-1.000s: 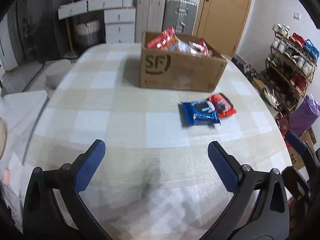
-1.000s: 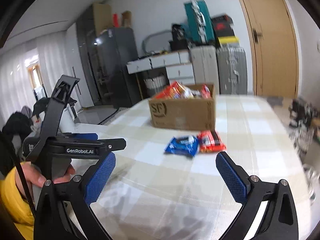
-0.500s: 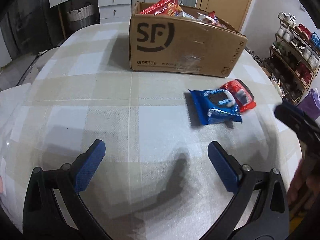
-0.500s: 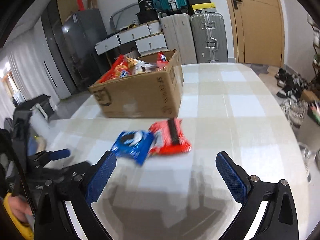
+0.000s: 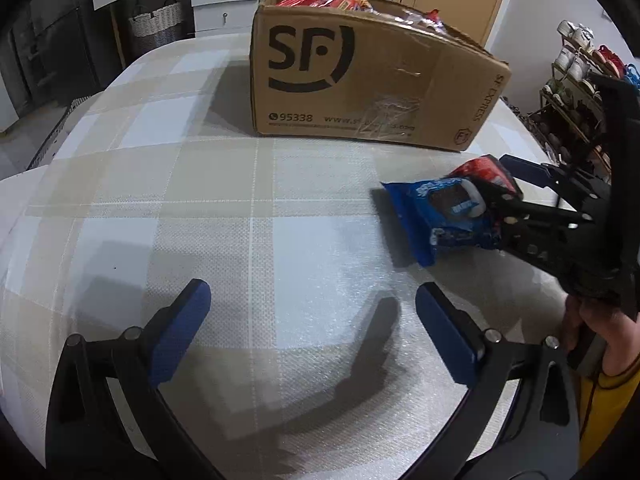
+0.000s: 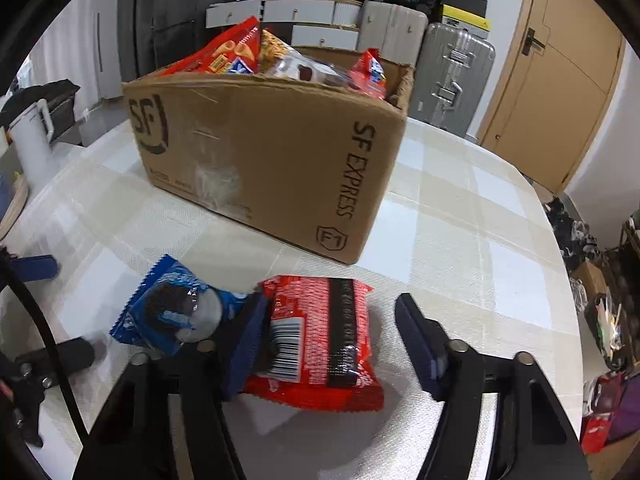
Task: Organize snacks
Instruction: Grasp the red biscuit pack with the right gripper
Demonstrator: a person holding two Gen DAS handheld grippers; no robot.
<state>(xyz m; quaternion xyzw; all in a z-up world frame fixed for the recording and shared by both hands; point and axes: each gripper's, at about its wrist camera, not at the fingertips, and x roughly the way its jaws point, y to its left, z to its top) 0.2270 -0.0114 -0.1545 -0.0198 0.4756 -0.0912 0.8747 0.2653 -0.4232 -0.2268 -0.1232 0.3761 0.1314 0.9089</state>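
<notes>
Change: your right gripper [image 6: 332, 336] has closed in from well back within the last second.
Right jaws: wide open, straddling the red packet [image 6: 320, 340] on the table [image 6: 480, 240].
Left gripper [image 5: 312, 344]: open, empty.
Meaning: squeeze next; box [image 6: 272, 160] just beyond.

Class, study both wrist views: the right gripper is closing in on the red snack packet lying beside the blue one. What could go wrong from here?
1. The right gripper has its jaws open astride the red packet, and its left finger sits against the blue cookie packet; closing may drag or pinch both.
2. The cardboard box already looks heaped, so an added packet might slide off.
</notes>
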